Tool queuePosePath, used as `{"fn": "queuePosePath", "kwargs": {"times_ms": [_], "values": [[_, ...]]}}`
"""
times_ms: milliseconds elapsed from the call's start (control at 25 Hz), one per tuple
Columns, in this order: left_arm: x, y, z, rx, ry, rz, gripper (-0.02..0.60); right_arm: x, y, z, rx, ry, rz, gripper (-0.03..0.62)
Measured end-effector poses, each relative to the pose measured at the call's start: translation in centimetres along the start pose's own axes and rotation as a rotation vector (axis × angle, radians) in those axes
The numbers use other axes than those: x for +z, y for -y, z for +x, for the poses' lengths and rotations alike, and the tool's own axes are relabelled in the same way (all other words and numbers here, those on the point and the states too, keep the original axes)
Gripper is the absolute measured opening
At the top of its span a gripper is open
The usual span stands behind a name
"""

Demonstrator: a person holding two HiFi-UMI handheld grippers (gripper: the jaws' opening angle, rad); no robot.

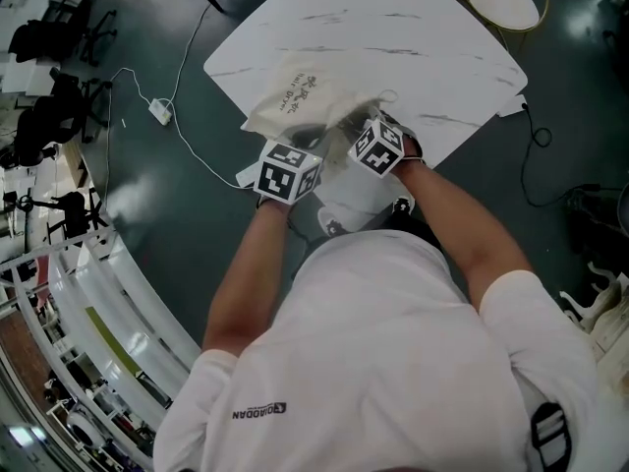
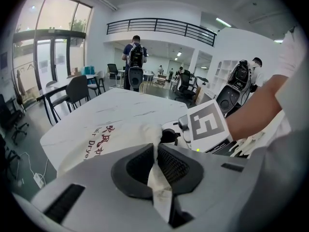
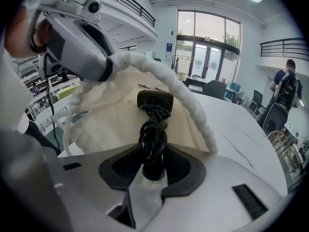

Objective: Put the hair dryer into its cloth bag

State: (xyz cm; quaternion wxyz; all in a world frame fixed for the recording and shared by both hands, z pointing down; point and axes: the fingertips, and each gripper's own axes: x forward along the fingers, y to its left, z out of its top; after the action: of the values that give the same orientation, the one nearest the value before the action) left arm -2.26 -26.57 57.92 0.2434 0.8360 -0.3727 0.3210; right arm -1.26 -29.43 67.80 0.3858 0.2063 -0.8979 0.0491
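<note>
While the left gripper has its jaws pinched together on a fold of the cloth bag at its rim, the right gripper is clamped on the black hair dryer, with its pads pressing on the coiled cord bundled along it. In the right gripper view the dryer sits at the centre of the frame, and its far end lies in the bag's open mouth, under the rolled cream rim that arches from upper left to right. In the head view the bag lies just above the frame's centre, at the lower-left edge of the white marbled table, and both grippers meet at the bag's lower edge.
</note>
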Motion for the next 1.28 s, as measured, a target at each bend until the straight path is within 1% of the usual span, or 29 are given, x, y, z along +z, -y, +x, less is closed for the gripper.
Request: {"fn": "queuePosePath", "kwargs": {"times_ms": [200, 320, 440, 560, 720, 880, 1000, 1160, 1280], "values": [[0.1, 0.0, -0.2, 0.014, 0.009, -0.021, 0.051, 1.2, 0.7, 2.1, -0.008, -0.009, 0.007, 0.152], [0.2, -0.5, -0.4, 0.024, 0.027, -0.050, 0.049, 1.0, 1.6, 3.2, -0.019, -0.028, 0.019, 0.156], [0.4, -1.0, -0.2, 0.031, 0.049, -0.085, 0.051, 0.6, 2.3, 4.1, -0.021, -0.044, 0.008, 0.161], [0.5, -0.6, -0.1, 0.034, 0.047, -0.092, 0.051, 0.4, 2.4, 3.8, -0.003, -0.052, 0.004, 0.168], [0.1, -0.5, 0.4, 0.030, 0.037, -0.095, 0.051, 0.4, 2.5, 3.0, 0.014, -0.035, 0.028, 0.209], [-0.7, -0.4, 1.1, 0.020, 0.020, -0.087, 0.051, -0.7, 2.2, 0.6, 0.012, -0.008, 0.058, 0.212], [-1.5, -0.3, 2.0, 0.010, -0.013, -0.067, 0.051, -2.1, 1.9, -2.4, 0.004, 0.008, 0.098, 0.212], [-3.4, -0.1, 3.8, -0.004, -0.078, -0.024, 0.051, -3.8, 1.5, -7.0, -0.028, 0.040, 0.220, 0.212], [-4.7, 0.2, 4.8, -0.017, -0.111, -0.023, 0.051, -4.4, 1.3, -10.4, -0.051, 0.072, 0.315, 0.207]]}}
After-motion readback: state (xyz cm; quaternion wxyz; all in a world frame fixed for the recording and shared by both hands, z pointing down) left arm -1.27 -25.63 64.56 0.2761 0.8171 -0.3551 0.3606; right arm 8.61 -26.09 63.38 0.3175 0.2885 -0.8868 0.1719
